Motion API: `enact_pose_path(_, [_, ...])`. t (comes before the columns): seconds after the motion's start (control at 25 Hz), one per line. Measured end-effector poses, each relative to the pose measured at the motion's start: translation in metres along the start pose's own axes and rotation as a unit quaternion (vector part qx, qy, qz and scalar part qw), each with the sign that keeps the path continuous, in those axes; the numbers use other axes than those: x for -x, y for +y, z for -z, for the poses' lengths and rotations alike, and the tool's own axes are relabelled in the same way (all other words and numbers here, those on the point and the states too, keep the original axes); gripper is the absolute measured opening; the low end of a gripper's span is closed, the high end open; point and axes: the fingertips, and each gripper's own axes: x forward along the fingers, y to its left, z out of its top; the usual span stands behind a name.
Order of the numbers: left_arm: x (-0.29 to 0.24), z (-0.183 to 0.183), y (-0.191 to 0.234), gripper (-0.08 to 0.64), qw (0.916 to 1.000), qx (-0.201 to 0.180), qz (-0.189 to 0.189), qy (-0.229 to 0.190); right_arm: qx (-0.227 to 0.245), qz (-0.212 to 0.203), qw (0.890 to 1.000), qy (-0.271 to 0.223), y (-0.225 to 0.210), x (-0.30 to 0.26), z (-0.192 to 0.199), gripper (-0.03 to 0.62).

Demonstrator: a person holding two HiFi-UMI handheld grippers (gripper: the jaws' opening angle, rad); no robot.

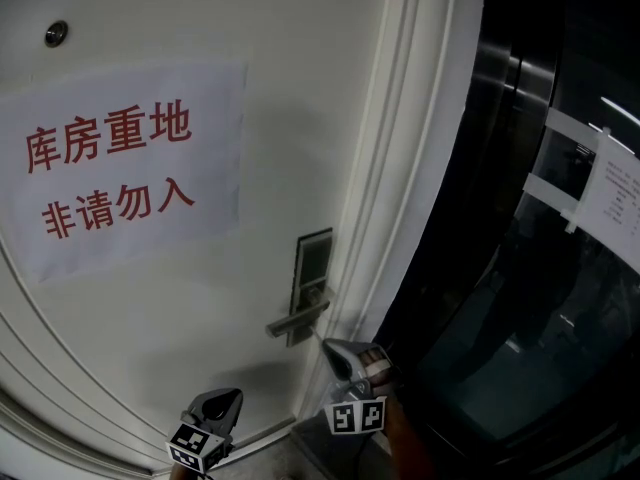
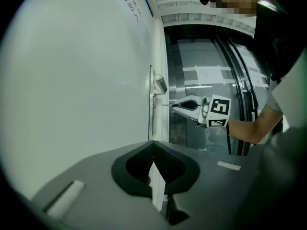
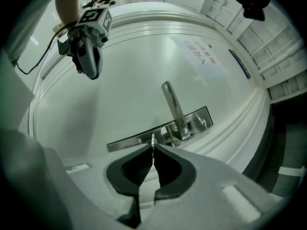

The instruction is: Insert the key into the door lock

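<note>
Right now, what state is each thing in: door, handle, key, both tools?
Door, closed.
Handle, free of both tools.
Right tool, shut on key.
Key, pinched, tip at lock plate; insertion unclear.
Left tool, shut, empty, away from lock plate.

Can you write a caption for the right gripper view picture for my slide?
Right gripper pinching a key, tip at the metal lock plate beside the door handle.

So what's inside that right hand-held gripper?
A small metal key, pinched in the shut jaws of the right hand-held gripper. Only its tip shows, by the lock plate; the rest is hidden between them.
</note>
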Motion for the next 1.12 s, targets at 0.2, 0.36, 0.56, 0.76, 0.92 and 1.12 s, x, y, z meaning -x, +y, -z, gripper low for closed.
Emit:
enact_pose_path(0.2, [-0.001,-0.003,0.003,0.002,1.0000,0.002,-0.003,0.004,0.021,-0.002,1.000,0.010,0.004,-0.014,0.007,0.009])
enact_pose_path(0.36, [-0.003,0.001,0.006,0.002,1.0000,0.000,-0.002,0.008,0.035,0.003,0.999,0.015,0.005,-0.022,0.011,0.009])
enact_pose_path(0.56, [-0.007,0.008,0.007,0.002,0.9999,-0.006,0.003,0.009,0.032,0.007,0.999,0.014,0.002,-0.027,0.012,0.009])
enact_pose_path(0.76, [-0.008,-0.002,0.007,0.002,0.9999,0.003,0.002,0.011,0.034,0.010,0.999,0.017,0.004,-0.033,0.014,0.009])
enact_pose_path(0.92, [-0.007,-0.001,0.011,0.002,0.9999,0.006,-0.001,0.012,0.035,0.009,0.999,0.022,0.004,-0.037,0.017,0.009])
enact_pose_path(1.12, [-0.006,0.000,0.015,0.002,0.9999,0.010,-0.003,0.013,0.045,0.003,0.999,0.022,0.004,-0.041,0.015,0.009])
